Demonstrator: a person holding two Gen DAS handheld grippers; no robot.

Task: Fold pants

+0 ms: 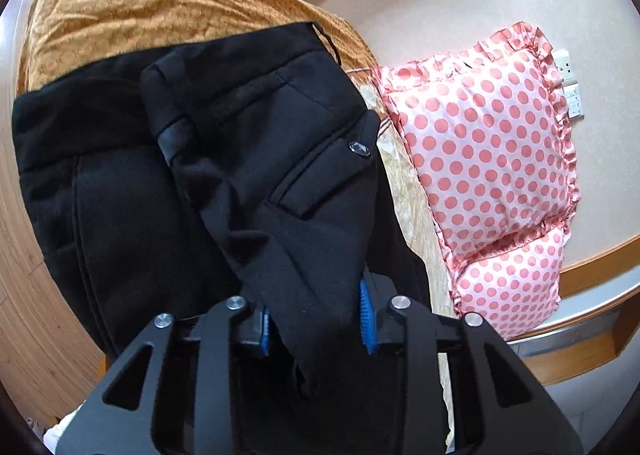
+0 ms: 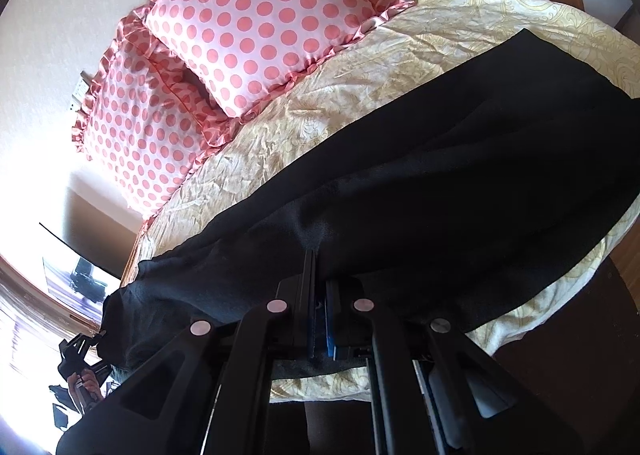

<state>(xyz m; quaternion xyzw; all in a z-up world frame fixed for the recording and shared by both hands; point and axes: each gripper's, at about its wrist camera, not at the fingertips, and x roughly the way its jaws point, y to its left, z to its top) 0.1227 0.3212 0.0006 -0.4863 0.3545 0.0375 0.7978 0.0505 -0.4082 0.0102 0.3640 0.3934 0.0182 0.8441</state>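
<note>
The black pants (image 1: 280,127) lie on the bed with the waistband, a belt loop and a buttoned back pocket (image 1: 324,175) facing up. A fold of that cloth runs back between the blue pads (image 1: 365,315) of my left gripper (image 1: 314,319), which is shut on it. In the right wrist view the pants (image 2: 440,175) stretch across the cream bedspread (image 2: 360,95). My right gripper (image 2: 314,255) is shut, pinching their near edge. At the lower left of that view the left gripper (image 2: 86,343) holds the other end of the cloth, with a hand (image 2: 86,379) behind it.
Two pink polka-dot pillows (image 1: 492,147) (image 2: 256,15) lean against the wall at the head of the bed. An orange patterned blanket (image 1: 140,15) covers the far part. Wooden floor (image 1: 24,275) borders the bed on the left, and wall sockets (image 1: 568,67) sit beside the pillows.
</note>
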